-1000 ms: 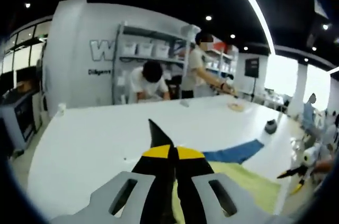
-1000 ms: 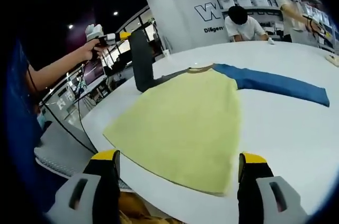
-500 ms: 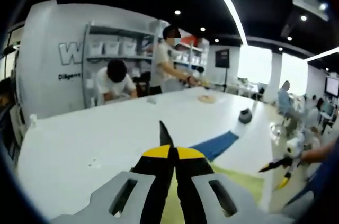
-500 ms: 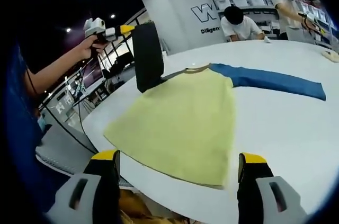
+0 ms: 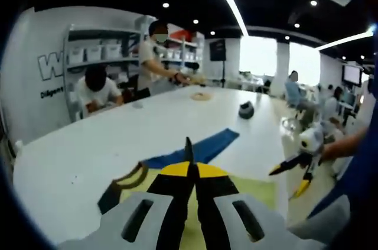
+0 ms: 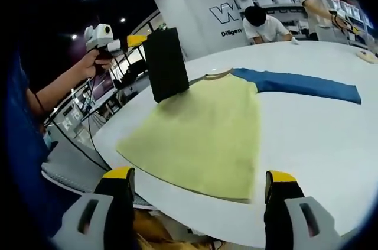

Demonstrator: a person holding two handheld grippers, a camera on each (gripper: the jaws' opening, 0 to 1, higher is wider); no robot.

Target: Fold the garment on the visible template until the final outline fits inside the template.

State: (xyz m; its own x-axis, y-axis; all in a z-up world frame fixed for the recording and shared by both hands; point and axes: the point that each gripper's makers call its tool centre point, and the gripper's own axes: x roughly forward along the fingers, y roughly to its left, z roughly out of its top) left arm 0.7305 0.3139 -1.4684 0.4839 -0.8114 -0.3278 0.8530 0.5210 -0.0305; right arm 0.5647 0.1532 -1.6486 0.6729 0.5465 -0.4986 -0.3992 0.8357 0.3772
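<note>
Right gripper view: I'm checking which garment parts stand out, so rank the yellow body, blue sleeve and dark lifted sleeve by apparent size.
1. yellow body, by far the largest.
2. blue sleeve and dark sleeve, held up by the left gripper, look close; it hangs nearer the camera, so I won't rank them.

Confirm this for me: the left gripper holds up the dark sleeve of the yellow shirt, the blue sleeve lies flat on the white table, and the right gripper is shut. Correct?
Not quite. The right gripper is open in the right gripper view, its jaws wide apart above the yellow shirt. The rest stands.
</note>
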